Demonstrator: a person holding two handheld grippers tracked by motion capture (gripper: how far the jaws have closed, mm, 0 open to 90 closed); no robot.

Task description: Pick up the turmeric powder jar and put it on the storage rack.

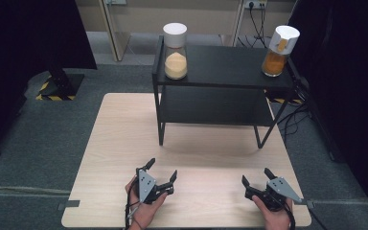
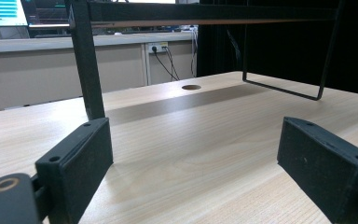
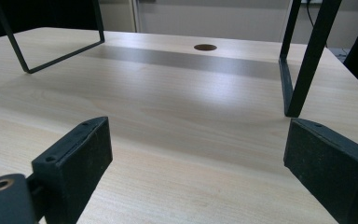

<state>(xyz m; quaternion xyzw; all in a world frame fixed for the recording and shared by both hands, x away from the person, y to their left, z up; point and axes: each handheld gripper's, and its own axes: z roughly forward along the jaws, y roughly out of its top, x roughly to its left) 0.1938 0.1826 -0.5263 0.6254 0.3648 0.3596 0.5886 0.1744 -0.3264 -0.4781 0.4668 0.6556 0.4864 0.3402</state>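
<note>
Both hands rest at the desk's near edge, well apart. The left gripper (image 1: 161,172) and the right gripper (image 1: 257,176) have their jaws spread wide, holding nothing.

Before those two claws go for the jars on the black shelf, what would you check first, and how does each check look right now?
1. Left gripper open: ok, jaws wide apart with nothing between them.
2. Right gripper open: ok, jaws apart and empty.
3. Both grippers clear of the shelf: ok, they sit low over the table near its front edge.
4. Left jar upright: ok, it stands on the shelf top at the left end.
5. Right jar upright and well placed: ok for upright, but it stands close to the right edge.
6. Lids tight: cannot tell.
</note>
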